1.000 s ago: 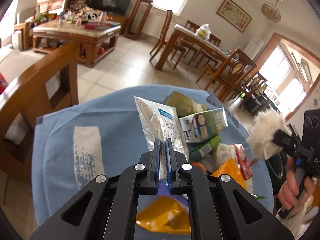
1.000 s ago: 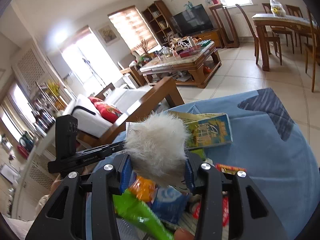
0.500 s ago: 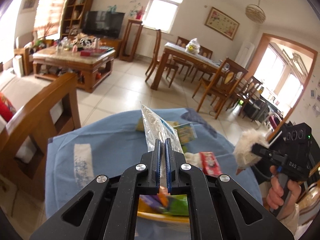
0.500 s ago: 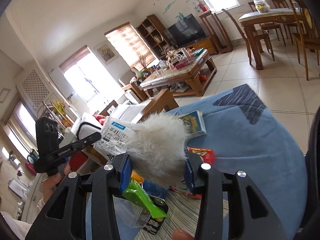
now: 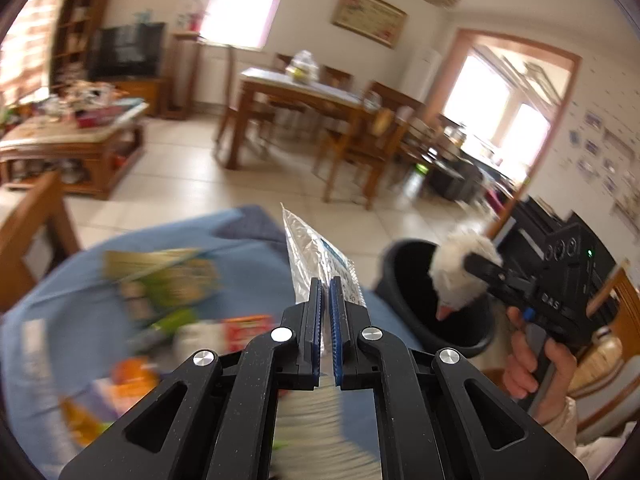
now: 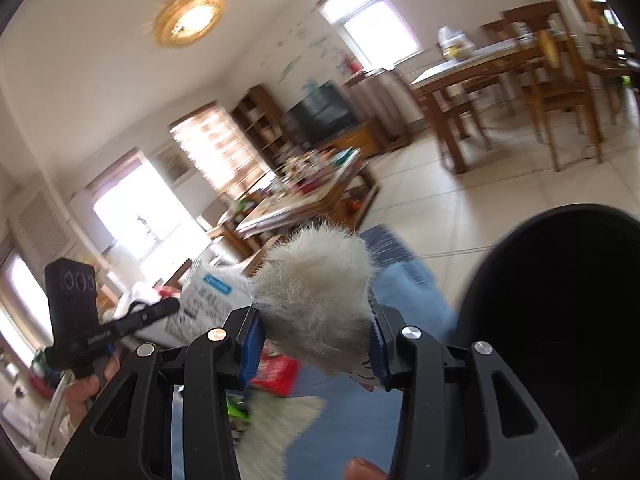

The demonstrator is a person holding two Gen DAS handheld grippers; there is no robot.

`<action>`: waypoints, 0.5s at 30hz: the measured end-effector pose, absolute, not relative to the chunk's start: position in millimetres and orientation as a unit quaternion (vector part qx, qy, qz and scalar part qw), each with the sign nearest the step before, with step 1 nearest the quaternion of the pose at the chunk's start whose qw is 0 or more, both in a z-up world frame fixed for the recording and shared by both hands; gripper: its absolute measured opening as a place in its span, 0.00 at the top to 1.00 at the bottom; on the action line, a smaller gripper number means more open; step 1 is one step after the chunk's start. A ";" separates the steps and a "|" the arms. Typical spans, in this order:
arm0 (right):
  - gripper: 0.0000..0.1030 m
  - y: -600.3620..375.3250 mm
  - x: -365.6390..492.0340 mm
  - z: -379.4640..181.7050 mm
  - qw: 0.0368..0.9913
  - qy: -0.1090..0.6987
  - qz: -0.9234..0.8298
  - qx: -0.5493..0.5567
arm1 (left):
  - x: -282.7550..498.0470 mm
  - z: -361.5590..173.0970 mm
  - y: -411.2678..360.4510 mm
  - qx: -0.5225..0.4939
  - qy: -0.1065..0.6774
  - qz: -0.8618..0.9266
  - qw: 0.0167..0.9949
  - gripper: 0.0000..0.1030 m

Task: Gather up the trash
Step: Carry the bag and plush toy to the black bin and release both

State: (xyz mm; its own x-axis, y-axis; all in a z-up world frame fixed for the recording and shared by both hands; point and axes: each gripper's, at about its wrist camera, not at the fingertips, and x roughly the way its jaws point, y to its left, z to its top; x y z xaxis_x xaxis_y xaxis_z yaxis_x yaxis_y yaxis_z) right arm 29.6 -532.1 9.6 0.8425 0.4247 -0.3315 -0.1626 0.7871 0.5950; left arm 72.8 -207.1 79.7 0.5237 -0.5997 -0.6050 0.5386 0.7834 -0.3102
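- Between the fingers of the left gripper (image 5: 325, 300), pressed together, a clear plastic bag (image 5: 316, 256) stands up toward 12 o'clock.
- The right gripper (image 6: 316, 336) is clamped on a white fluffy ball (image 6: 314, 288).
- At 3 o'clock from the bag, the black bin (image 5: 404, 280) waits; the ball hangs over its rim.
- I think it is best to bring each thing fully above the opening before the fingers release.
- Inside, the bin looks dark; contents I cannot tell.
- More wrappers lie on the blue cloth (image 5: 248, 272).

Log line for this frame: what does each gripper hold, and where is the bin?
left gripper: shut on clear plastic wrapper | right gripper: shut on white furry object | black bin: beside blue-covered table, open
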 end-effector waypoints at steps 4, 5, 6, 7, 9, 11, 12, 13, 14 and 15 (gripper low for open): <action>0.59 -573.1 21.2 -10.3 0.918 0.230 0.110 0.303 | 80.2 58.3 -274.1 -0.041 0.379 -0.374 0.845 0.95; 0.59 -580.9 20.1 -15.7 0.917 0.231 0.099 0.308 | 83.4 51.4 -295.2 -0.042 0.384 -0.387 0.837 0.95; 0.59 -589.9 18.3 -22.5 0.916 0.233 0.088 0.315 | 85.5 44.8 -308.7 -0.042 0.388 -0.394 0.832 0.95; 0.59 -597.1 17.3 -28.4 0.914 0.235 0.078 0.320 | 87.5 38.1 -322.1 -0.040 0.391 -0.399 0.828 0.95; 0.59 -607.3 14.6 -37.5 0.911 0.240 0.066 0.329 | 91.9 22.2 -353.3 -0.036 0.401 -0.412 0.817 0.95; 0.59 -616.7 15.5 -49.6 0.907 0.247 0.053 0.338 | 96.2 4.4 -383.5 -0.031 0.413 -0.422 0.807 0.95; 0.59 -620.6 15.7 -55.4 0.904 0.250 0.048 0.342 | 98.0 -4.0 -392.6 -0.029 0.418 -0.424 0.803 0.95; 0.59 -623.1 12.9 -57.7 0.903 0.251 0.046 0.346 | 100.2 -11.4 -399.9 -0.028 0.423 -0.425 0.800 0.95; 0.59 -628.0 10.9 -62.8 0.901 0.253 0.044 0.350 | 103.1 -21.1 -409.2 -0.025 0.431 -0.425 0.796 0.95; 0.59 -634.6 7.3 -68.9 0.899 0.254 0.043 0.354 | 103.6 -28.5 -414.5 -0.021 0.434 -0.425 0.794 0.95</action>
